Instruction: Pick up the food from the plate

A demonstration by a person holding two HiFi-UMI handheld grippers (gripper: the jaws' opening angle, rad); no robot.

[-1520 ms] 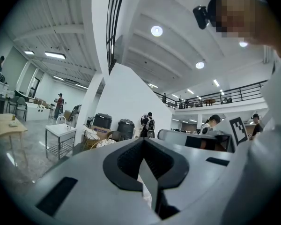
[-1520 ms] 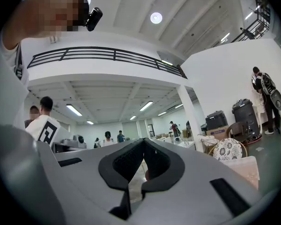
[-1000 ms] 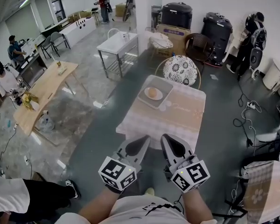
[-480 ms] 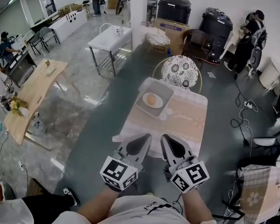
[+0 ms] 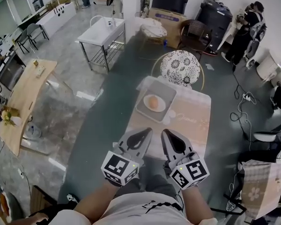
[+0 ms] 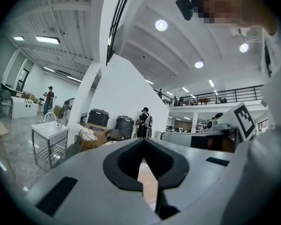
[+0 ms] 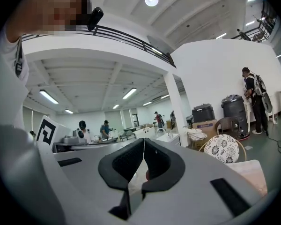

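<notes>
An orange round piece of food [image 5: 153, 102] lies on a white plate [image 5: 160, 108], which rests on a grey tray [image 5: 167, 92] at the far left of a small cloth-covered table [image 5: 187, 121]. Both grippers hover over the table's near edge, short of the tray. My left gripper [image 5: 147, 130] is shut with nothing in it, its tips meeting [image 6: 143, 139]. My right gripper [image 5: 165, 131] is likewise shut and empty [image 7: 144, 139]. The food shows faintly through the right jaws' opening.
A chair with a flowered cushion [image 5: 180, 67] stands behind the table. Beyond it are a metal sink stand [image 5: 100, 34], black bins [image 5: 217, 16] and boxes. A wooden table [image 5: 21, 95] is at the left. Cables [image 5: 241, 107] run over the floor at right. Several people stand around the room.
The head view has moved forward toward the table, so the tray and plate sit closer and lower. Both grippers stay shut in the same pose.
</notes>
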